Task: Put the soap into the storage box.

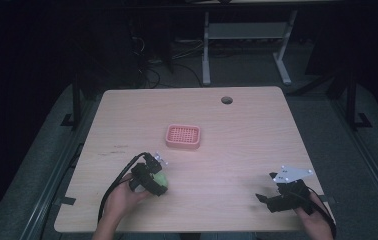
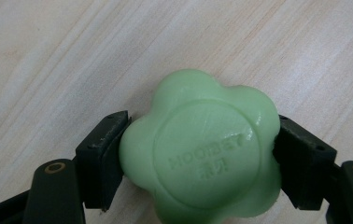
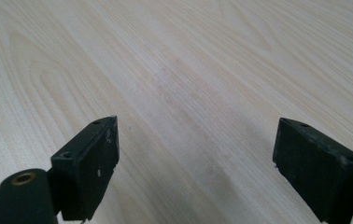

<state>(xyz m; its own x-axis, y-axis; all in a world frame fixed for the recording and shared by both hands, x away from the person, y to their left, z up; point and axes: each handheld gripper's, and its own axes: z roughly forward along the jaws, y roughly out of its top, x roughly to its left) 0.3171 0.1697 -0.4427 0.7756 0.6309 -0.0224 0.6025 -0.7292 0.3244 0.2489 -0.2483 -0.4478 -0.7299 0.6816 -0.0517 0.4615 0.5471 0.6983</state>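
Since the green flower-shaped soap (image 2: 202,149) is squeezed between both pads of the left claw (image 1: 152,179), low over the tabletop (image 1: 237,150) around 7 o'clock, I'd guess it's headed for the pink soap dish (image 1: 183,136) at center. Right claw (image 1: 277,192) idles at 5 o'clock, jaws wide apart, nothing between them.

Embossed "HOOIBS7" on green soap (image 2: 202,149)

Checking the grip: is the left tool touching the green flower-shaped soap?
Touching. The left gripper view shows both jaws of the left tool pressed against the green flower-shaped soap.
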